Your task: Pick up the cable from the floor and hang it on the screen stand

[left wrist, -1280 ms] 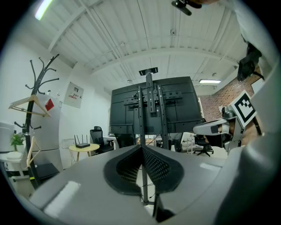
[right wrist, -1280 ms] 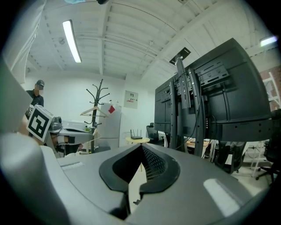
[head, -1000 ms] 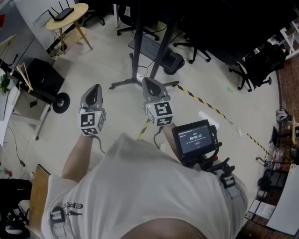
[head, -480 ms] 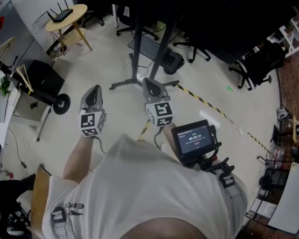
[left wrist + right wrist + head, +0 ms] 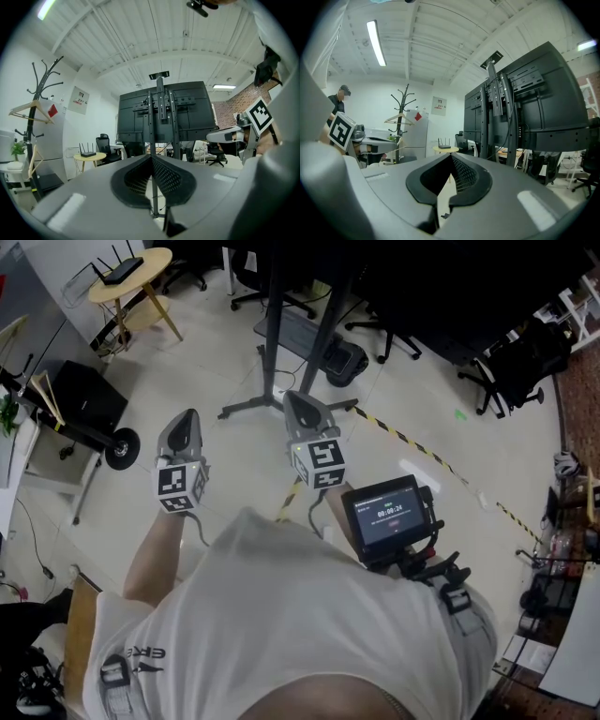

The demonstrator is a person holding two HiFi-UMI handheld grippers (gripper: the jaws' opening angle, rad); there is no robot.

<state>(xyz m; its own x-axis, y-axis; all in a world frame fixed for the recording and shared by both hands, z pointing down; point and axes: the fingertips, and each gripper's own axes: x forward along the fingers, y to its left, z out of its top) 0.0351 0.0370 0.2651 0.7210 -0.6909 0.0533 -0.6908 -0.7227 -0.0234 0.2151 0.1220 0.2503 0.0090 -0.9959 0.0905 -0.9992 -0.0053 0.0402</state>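
screen stand on the floor ahead, left gripper and right gripper side by side before its base, round table carrying router at the floor's far left, floor tape running right, office chair far right

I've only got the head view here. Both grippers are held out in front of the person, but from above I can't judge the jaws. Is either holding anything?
Observer: No. Its own view shows the left gripper with jaws shut together, nothing between them.
Operator: And the right one?
Observer: The right gripper is likewise shut and empty in its view.
Operator: What does the left one face?
Observer: The back of the screen stand, its pole carrying dark screens.
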